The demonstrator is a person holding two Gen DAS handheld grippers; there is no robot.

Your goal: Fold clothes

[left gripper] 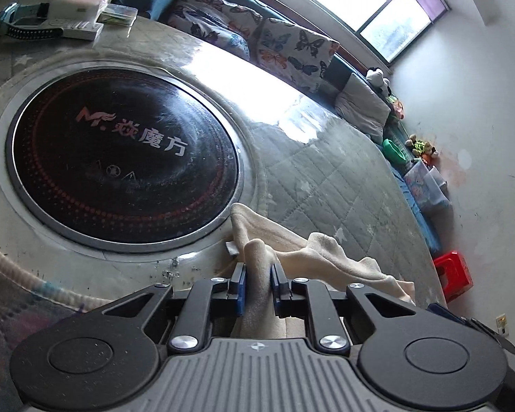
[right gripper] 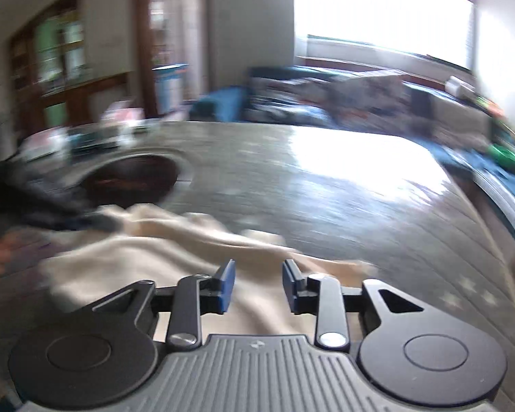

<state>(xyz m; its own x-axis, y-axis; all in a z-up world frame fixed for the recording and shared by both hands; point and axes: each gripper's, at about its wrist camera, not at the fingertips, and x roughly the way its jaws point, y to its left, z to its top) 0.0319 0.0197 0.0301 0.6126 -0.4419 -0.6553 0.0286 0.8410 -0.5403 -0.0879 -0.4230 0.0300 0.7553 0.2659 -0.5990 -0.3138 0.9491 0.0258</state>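
Note:
A cream fleecy garment (left gripper: 326, 250) lies crumpled on the round table (left gripper: 326, 171), beside the black cooktop. My left gripper (left gripper: 259, 267) is shut on a bunched fold of it, with cloth pinched between the blue pads. The right wrist view is blurred. In it the same garment (right gripper: 147, 257) spreads across the near table, and my right gripper (right gripper: 258, 267) hovers over its near edge. Its pads stand apart and nothing is pressed between them. A dark blurred shape at the garment's left end (right gripper: 51, 213) may be the other gripper.
A round black cooktop (left gripper: 120, 158) is set into the table's middle. Boxes and small items (left gripper: 68, 17) crowd the far left edge. A sofa with butterfly cushions (left gripper: 292, 48) runs behind the table, and a red stool (left gripper: 453, 274) stands to the right.

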